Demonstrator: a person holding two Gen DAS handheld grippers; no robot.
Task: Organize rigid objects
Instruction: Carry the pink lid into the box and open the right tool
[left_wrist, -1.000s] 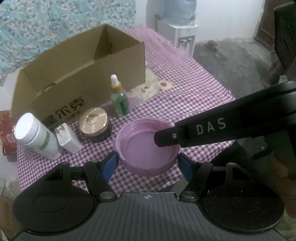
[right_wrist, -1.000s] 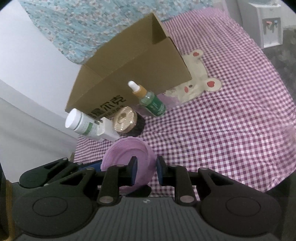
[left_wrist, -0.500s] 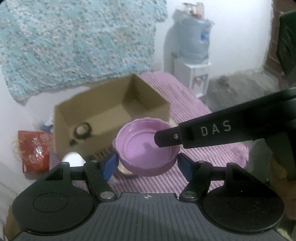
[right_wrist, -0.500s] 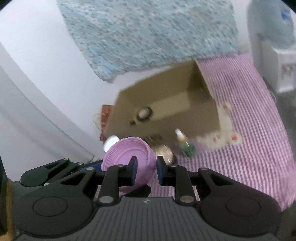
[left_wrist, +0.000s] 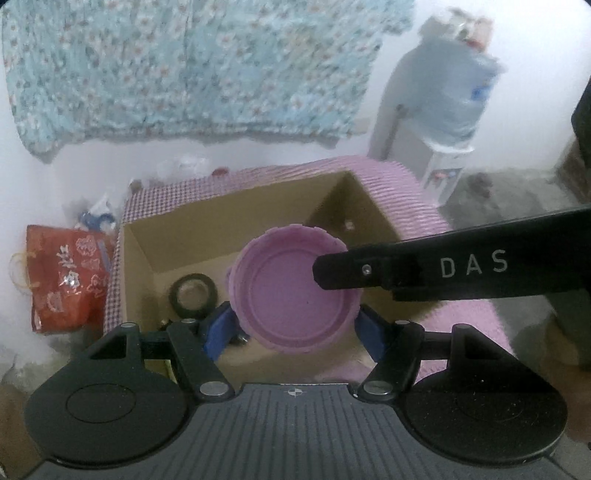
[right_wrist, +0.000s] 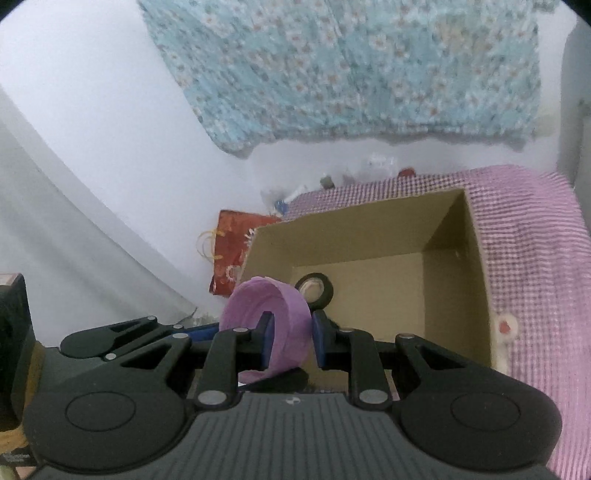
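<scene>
Holding a purple lid (left_wrist: 291, 295) over the open cardboard box (left_wrist: 192, 218): left tongs (left_wrist: 295, 325) closed across the lid's full width, blue pads on its two sides. Right tongs (right_wrist: 291, 341) pinch the lid's right rim wall, one pad inside, one outside. Lid tilted, hollow side toward the left camera. Box sits on a purple checked cloth (right_wrist: 532, 236). A black tape roll (left_wrist: 192, 295) lies on the box floor, near left corner. Red bag (left_wrist: 66, 280) left of the box.

Both tongs (left_wrist: 293, 325) clasp the purple lid (left_wrist: 293, 291) above the open cardboard box (left_wrist: 184, 243).
</scene>
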